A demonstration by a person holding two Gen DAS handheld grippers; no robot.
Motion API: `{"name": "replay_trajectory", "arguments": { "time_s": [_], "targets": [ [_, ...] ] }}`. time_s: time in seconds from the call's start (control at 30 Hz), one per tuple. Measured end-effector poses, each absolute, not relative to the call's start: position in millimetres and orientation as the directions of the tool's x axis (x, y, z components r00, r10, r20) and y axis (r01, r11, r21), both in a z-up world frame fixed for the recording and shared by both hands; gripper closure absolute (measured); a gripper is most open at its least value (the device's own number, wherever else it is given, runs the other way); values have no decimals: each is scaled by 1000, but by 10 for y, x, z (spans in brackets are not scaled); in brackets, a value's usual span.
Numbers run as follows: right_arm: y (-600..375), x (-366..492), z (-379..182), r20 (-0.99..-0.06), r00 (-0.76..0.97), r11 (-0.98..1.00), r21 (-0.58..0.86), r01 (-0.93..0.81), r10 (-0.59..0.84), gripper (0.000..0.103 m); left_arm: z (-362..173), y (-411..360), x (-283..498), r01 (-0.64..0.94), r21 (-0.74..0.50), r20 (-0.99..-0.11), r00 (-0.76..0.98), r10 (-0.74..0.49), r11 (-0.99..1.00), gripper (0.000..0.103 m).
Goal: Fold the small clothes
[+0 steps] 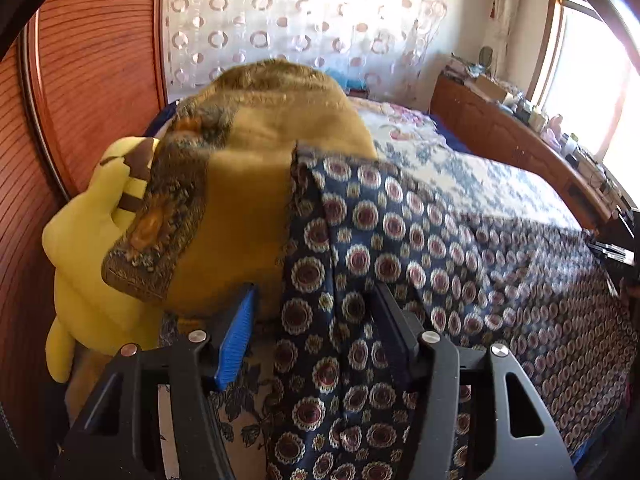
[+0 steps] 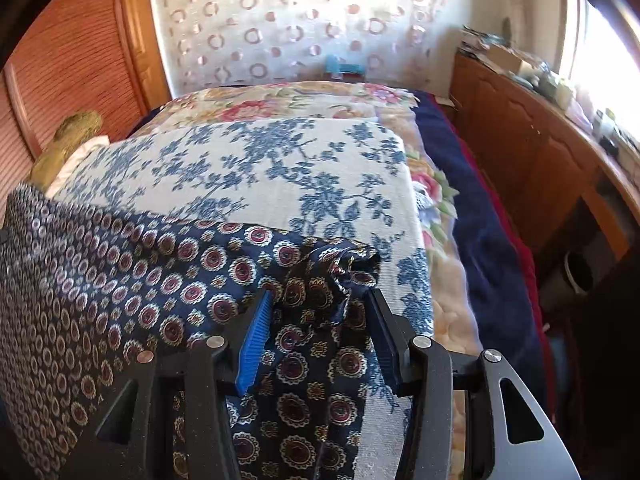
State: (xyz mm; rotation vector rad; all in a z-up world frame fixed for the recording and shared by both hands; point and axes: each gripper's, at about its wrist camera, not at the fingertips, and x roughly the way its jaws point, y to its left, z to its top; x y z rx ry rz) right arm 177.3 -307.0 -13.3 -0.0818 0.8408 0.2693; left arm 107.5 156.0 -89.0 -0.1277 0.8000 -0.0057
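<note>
A navy garment with round red-and-cream medallions [image 1: 360,240] is lifted above the bed, stretched between both grippers. In the left wrist view its edge hangs down between the fingers of my left gripper [image 1: 316,304], whose jaws stand apart around the cloth. In the right wrist view the same garment [image 2: 120,280] spreads to the left, and a bunched corner of it [image 2: 324,280] sits between the fingers of my right gripper [image 2: 320,300], whose jaws also stand apart.
The bed carries a blue-floral white cloth [image 2: 260,172] and a flowered quilt [image 2: 300,96]. A mustard blanket pile [image 1: 260,140] and a yellow plush toy [image 1: 92,248] lie at the left by the wooden wardrobe [image 1: 80,80]. A cluttered wooden cabinet [image 2: 532,140] runs along the right.
</note>
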Motion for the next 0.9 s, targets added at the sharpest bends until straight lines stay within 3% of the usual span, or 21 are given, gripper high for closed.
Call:
{"name": "replay_trajectory", "arguments": {
  "time_s": [0.13,0.27,0.33,0.47,0.67,0.73,0.77,0.9],
  "targets": [
    [-3006,1748,-139,-754,610,945,46,-323,245,95,-930,1552,1088,-27,-125,-724,686,-72,992,45],
    [-2930,1721,-135,-761,601,935,21,-355,245,99,-928,1578,1043,-22,-122,-722,688,-73,992,73],
    [-2895,1685,-123,-751,614,934,8,-358,242,99,-907,1575,1012,-21,-100,-715,697,-57,995,93],
    [-2881,1550,-29,-698,674,937,-10,-348,243,100,-800,1507,924,17,-83,-688,722,-70,996,99],
    [-2901,1438,109,-655,714,939,-19,-343,247,100,-578,1542,904,-13,-83,-654,755,-44,996,95],
    [-2897,1451,67,-668,706,940,-31,-341,234,100,-523,1568,917,-11,-69,-640,768,-36,998,76],
    [-2898,1464,42,-674,702,940,-34,-339,229,100,-491,1583,927,-4,-69,-631,774,-40,998,61],
    [-2927,1544,-52,-699,680,946,-16,-325,222,100,-412,1622,1109,13,-97,-639,766,-72,995,51]
  ]
}}
